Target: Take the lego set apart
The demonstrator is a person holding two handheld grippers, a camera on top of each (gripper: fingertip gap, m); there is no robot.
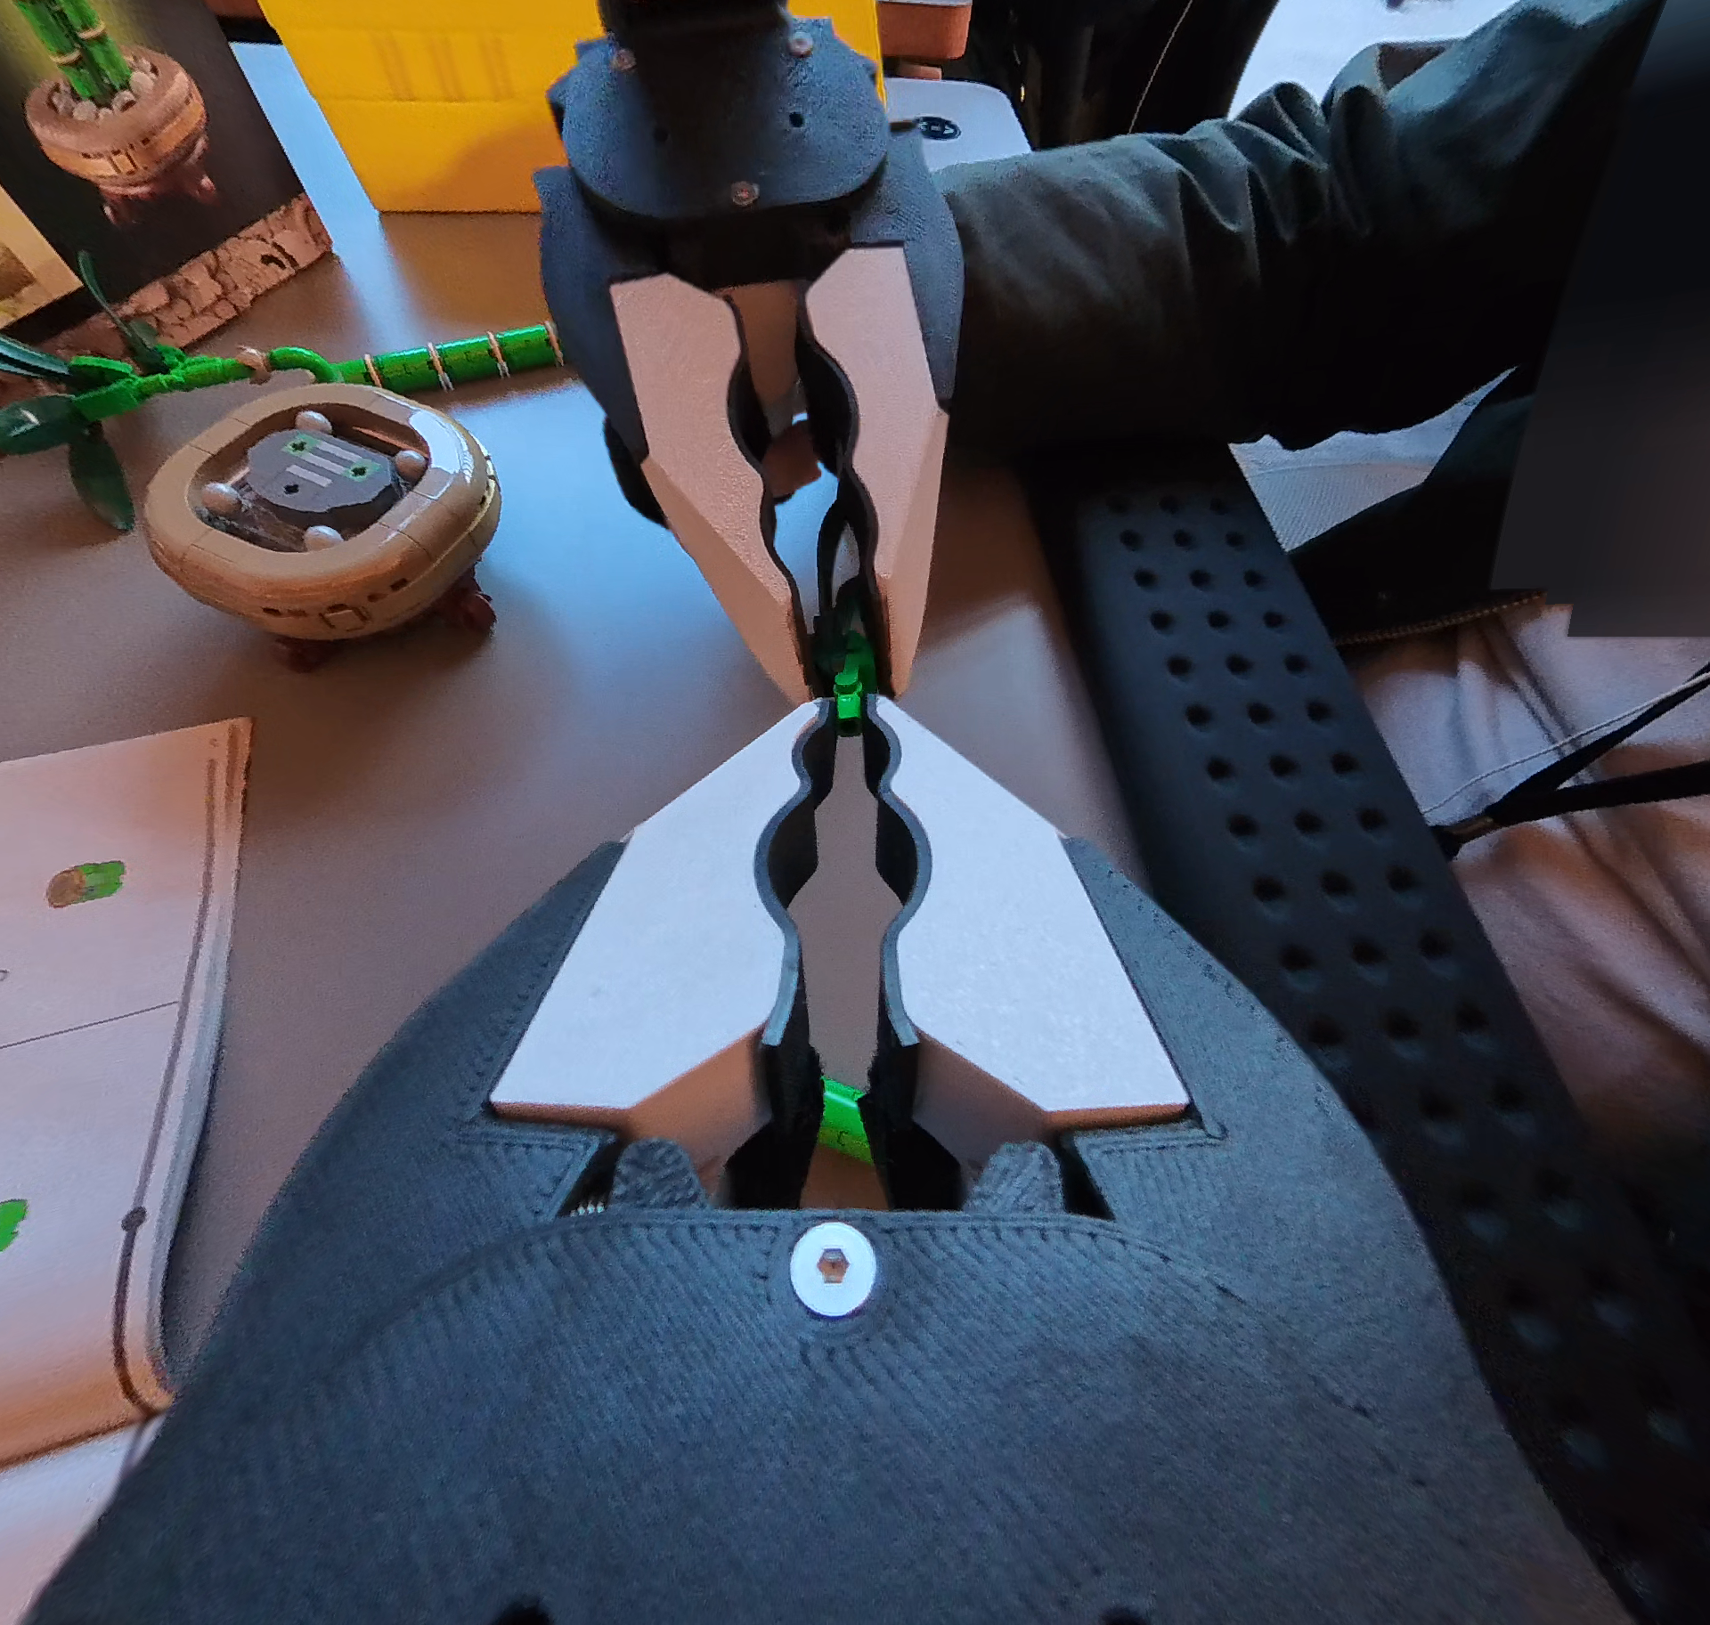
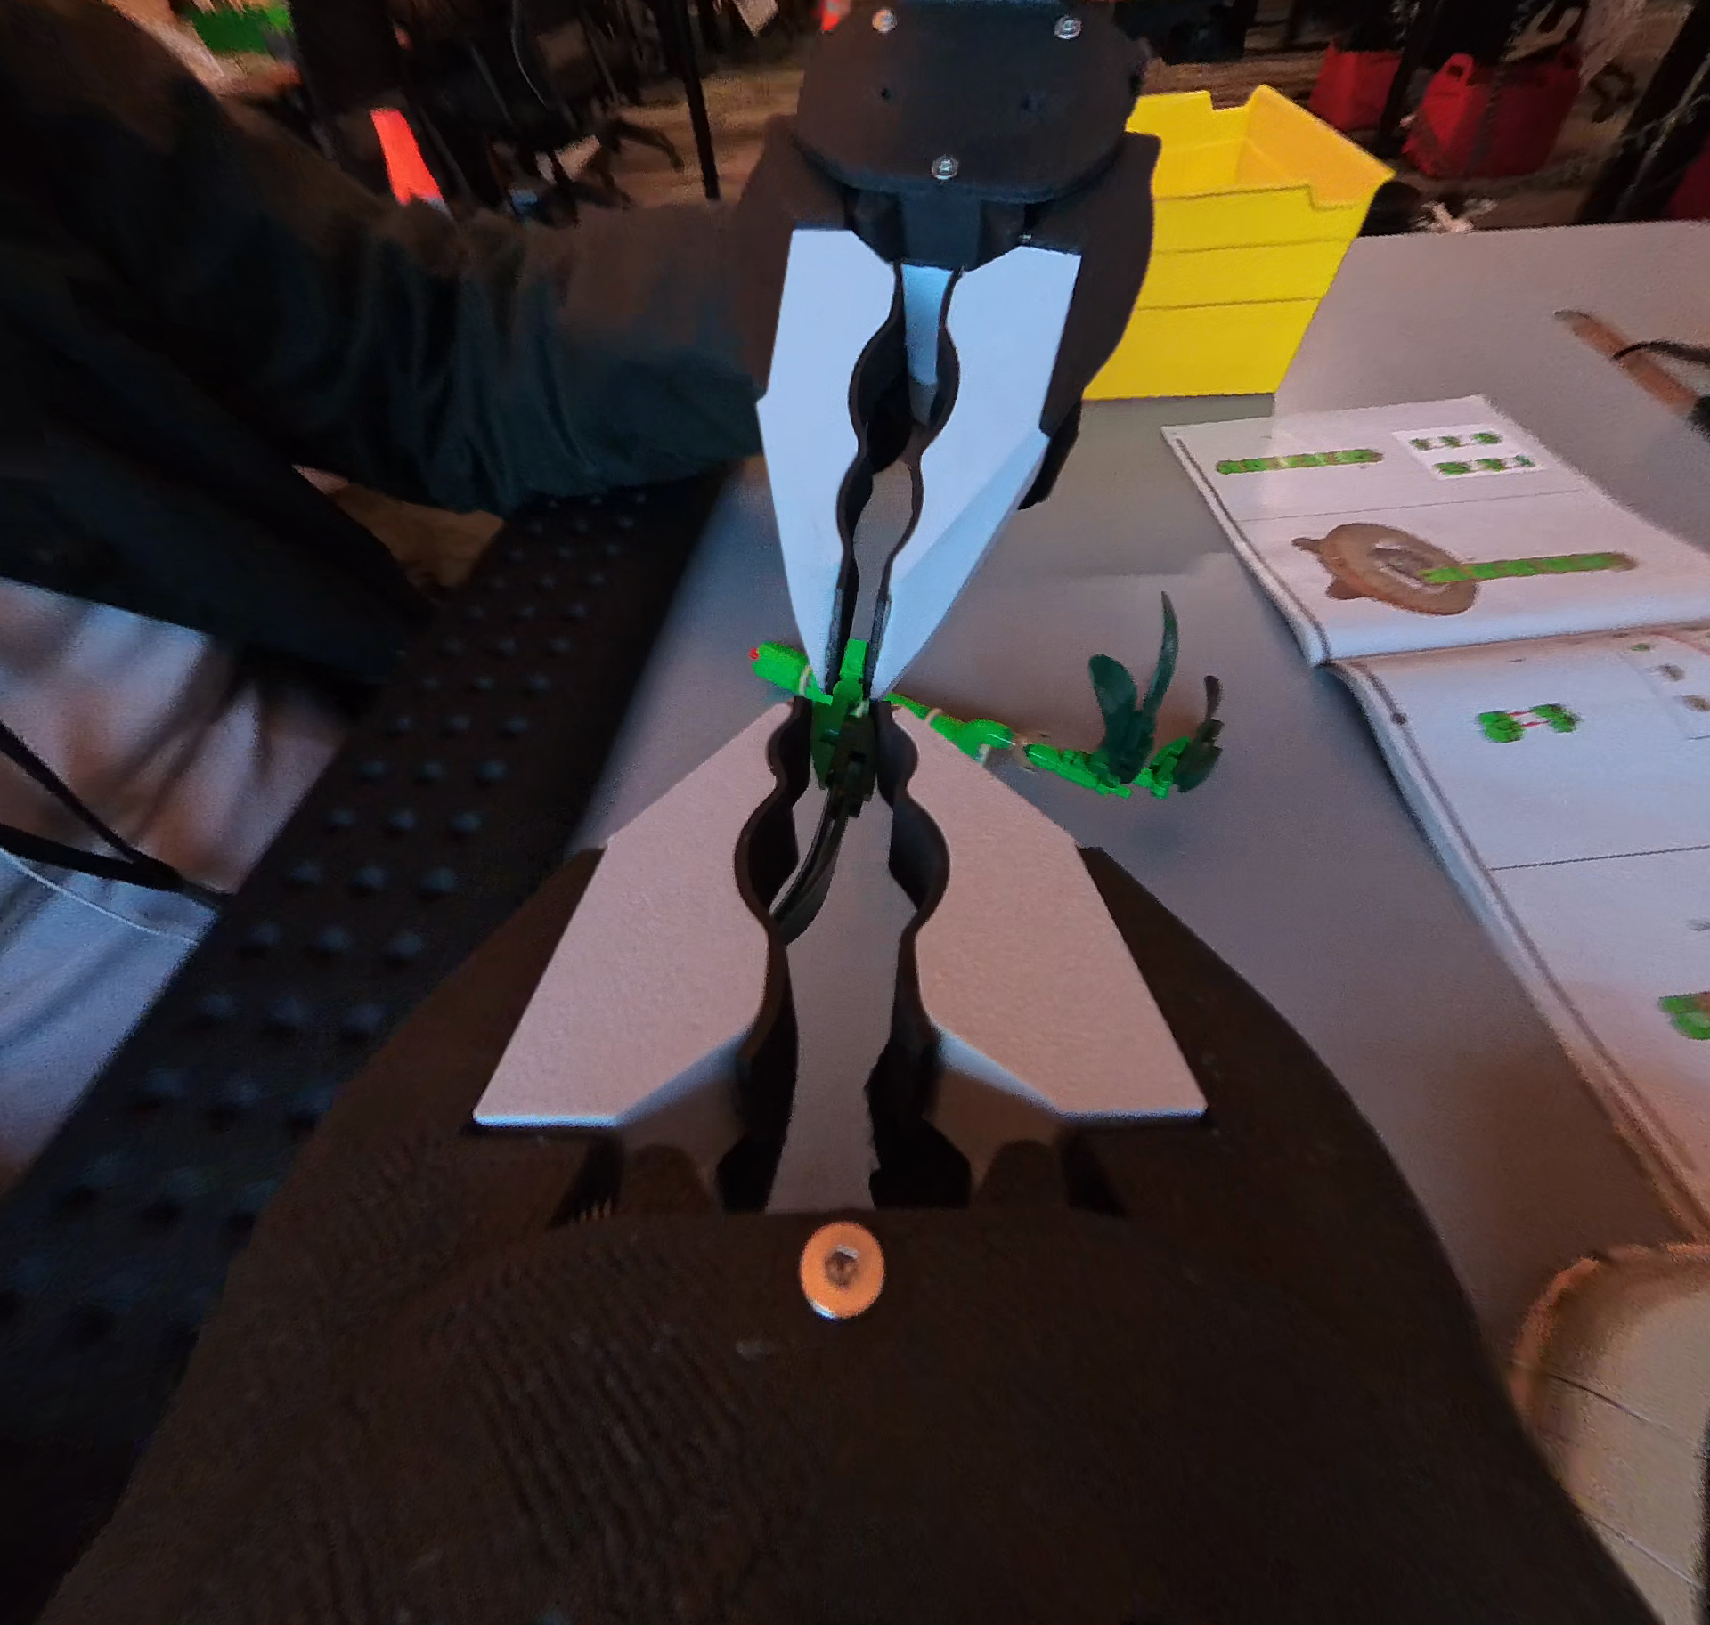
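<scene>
At the centre of the frame the left gripper [image 1: 847, 716] and the right gripper [image 1: 851, 655] meet tip to tip, both closed narrow on one small green lego piece [image 1: 849, 688]. In the right wrist view a green stalk [image 2: 981, 734] with dark leaves runs rightward from that pinch. The tan pot [image 1: 319, 507] sits on the table [image 1: 574, 655] at middle left.

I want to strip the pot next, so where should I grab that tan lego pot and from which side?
Take the tan lego pot across its rounded outer wall, coming down from above with the jaws straddling the rim. It stands upright on small dark red feet on the table, top face up, and its bulging sides look like the widest solid part; the feet seem too small to hold.
</scene>
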